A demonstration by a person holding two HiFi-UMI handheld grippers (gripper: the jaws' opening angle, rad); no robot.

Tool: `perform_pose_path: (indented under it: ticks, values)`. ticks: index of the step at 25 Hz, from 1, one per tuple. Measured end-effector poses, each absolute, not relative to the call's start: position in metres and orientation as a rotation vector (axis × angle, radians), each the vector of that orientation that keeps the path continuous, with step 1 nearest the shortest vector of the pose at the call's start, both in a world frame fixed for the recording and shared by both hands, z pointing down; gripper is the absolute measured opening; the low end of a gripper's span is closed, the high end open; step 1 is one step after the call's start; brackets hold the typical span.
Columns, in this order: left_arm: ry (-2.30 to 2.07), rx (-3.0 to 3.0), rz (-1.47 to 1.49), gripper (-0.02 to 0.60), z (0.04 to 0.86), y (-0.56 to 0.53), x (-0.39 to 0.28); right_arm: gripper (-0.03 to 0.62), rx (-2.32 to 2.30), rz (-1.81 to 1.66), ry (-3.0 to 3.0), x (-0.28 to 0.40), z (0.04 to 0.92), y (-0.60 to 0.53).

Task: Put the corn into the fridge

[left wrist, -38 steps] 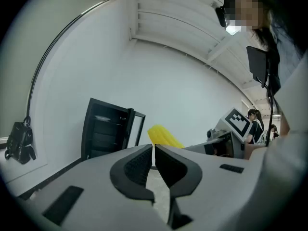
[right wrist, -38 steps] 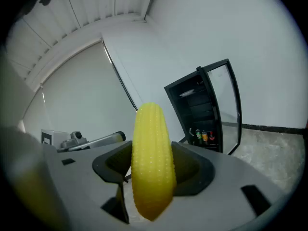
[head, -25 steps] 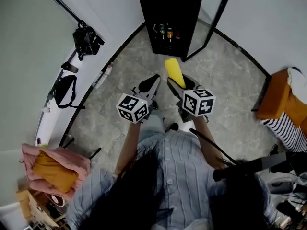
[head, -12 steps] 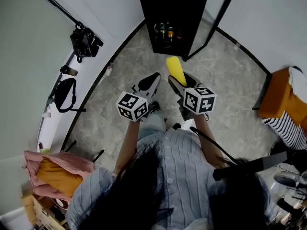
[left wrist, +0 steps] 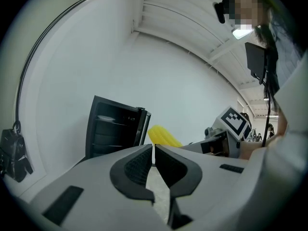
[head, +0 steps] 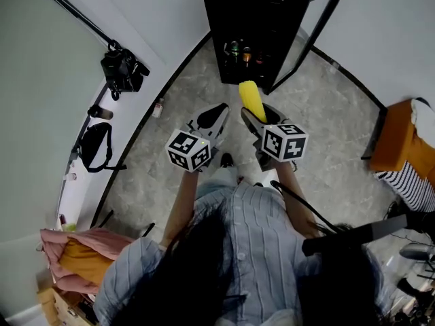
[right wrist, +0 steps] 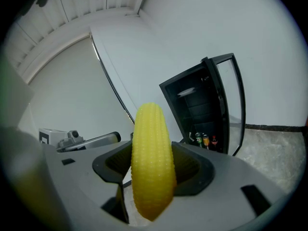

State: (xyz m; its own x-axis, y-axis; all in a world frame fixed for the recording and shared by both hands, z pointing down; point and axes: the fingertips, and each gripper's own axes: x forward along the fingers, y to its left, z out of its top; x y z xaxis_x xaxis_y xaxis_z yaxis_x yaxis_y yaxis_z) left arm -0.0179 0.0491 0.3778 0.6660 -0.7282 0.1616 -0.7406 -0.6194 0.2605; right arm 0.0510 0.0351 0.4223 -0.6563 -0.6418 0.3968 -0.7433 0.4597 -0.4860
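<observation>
A yellow corn cob (right wrist: 152,160) stands upright between the jaws of my right gripper (right wrist: 153,170), which is shut on it. In the head view the corn (head: 250,101) sticks out ahead of the right gripper (head: 257,117), pointing at the fridge. The black fridge (head: 253,26) stands ahead with its glass door (head: 309,29) swung open to the right; several bottles (head: 245,51) sit on its bottom shelf. The right gripper view shows the fridge (right wrist: 197,109) and its dark shelves. My left gripper (head: 216,117) is shut on nothing, beside the right one; its jaws (left wrist: 153,165) meet.
A black bag (head: 122,70) hangs at the left wall, another black bag (head: 95,145) below it. An orange seat (head: 401,145) with striped cloth is at the right. A pink and orange bundle (head: 75,250) lies at the lower left. Grey stone floor (head: 177,100) runs to the fridge.
Both grippers and the corn have come a little nearer to the fridge, which now shows more of its open door. The jaws hold as before.
</observation>
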Motion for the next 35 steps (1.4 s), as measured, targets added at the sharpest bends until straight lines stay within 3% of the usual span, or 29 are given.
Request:
perform_pose_path:
  ticks: [18,35]
  values:
    - [-0.976,2.647,0.084,0.008,0.389,-0.001,-0.062,0.255,1.384,1.023,-2.471,0.007,0.432,-0.008]
    - [-0.895,2.587,0.104,0.008,0.424,-0.012,-0.064,0.255,1.460,1.120,-2.355,0.020,0.465,-0.014]
